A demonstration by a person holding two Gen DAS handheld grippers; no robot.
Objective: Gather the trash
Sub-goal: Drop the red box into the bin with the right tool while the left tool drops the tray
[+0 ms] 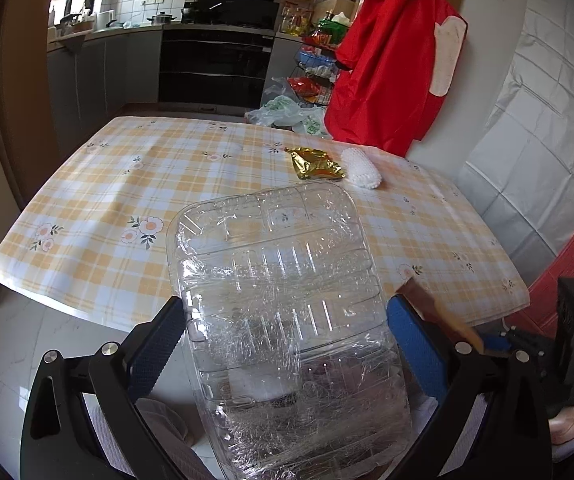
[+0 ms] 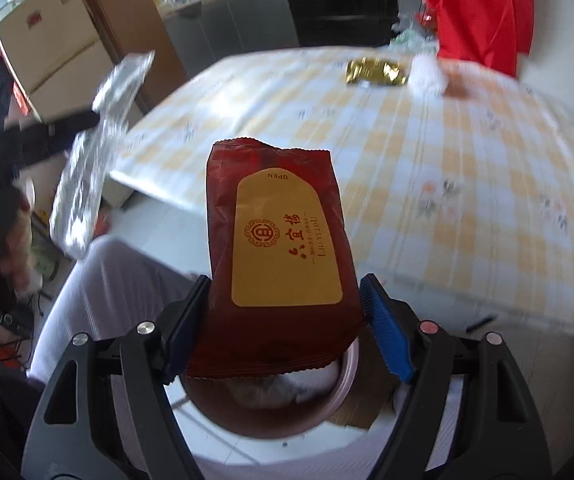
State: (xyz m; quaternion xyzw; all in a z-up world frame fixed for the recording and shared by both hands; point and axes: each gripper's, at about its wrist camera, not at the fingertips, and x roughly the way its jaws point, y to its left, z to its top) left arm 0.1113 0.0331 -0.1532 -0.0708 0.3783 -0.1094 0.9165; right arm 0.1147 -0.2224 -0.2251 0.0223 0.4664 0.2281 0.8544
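Note:
My left gripper point(image 1: 285, 320) is shut on a clear plastic tray point(image 1: 283, 300), held off the near edge of the checked table point(image 1: 147, 184). The tray also shows at the left of the right wrist view point(image 2: 95, 152). My right gripper point(image 2: 285, 312) is shut on a dark red snack wrapper with a yellow label point(image 2: 283, 248), held above a round bin with a pink rim point(image 2: 271, 404). A gold wrapper point(image 1: 317, 164) point(image 2: 377, 72) and a white foam net point(image 1: 361, 168) point(image 2: 427, 72) lie on the far right of the table.
A red garment point(image 1: 395, 60) hangs behind the table's far right corner. Plastic bags point(image 1: 287, 114) and a wire rack of goods point(image 1: 315, 60) stand on the floor beyond the table. Kitchen counter and oven point(image 1: 215, 64) are at the back. A tiled wall point(image 1: 535, 140) is on the right.

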